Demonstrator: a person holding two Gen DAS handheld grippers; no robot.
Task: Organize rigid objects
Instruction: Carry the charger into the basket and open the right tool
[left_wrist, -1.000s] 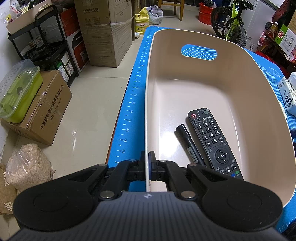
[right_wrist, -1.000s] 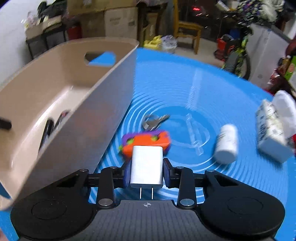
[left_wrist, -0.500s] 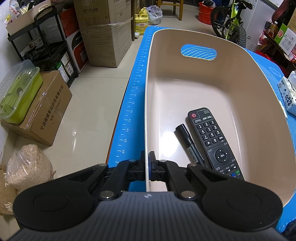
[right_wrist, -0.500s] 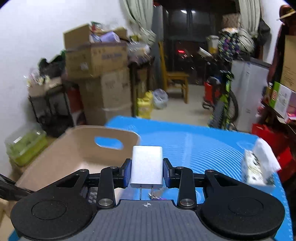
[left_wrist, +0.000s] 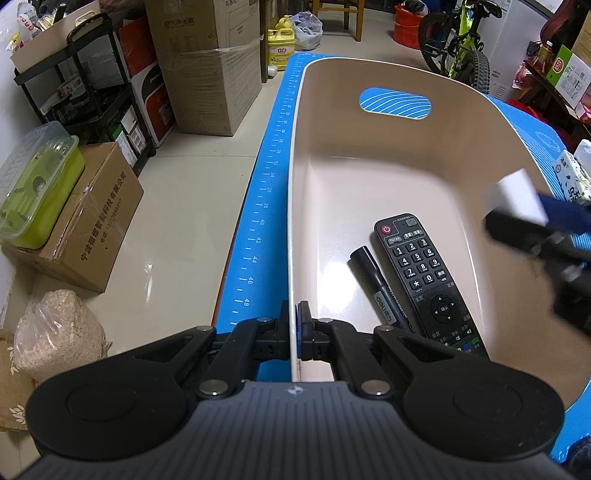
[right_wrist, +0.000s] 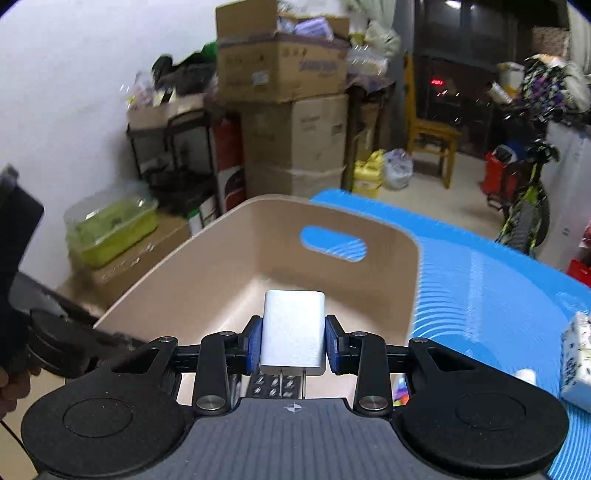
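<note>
The left gripper (left_wrist: 294, 325) pinches the near rim of the beige plastic bin (left_wrist: 369, 177), where a black remote control (left_wrist: 424, 280) and black marker (left_wrist: 380, 291) lie side by side. The right gripper (right_wrist: 294, 341) clamps a white rectangular charger plug (right_wrist: 293, 330), its 2 prongs toward the camera, above the bin's interior.

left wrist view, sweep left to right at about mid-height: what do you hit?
Green lidded container → cardboard box → blue mat → bin left wall → black marker → remote control → white charger in the right gripper.
</note>
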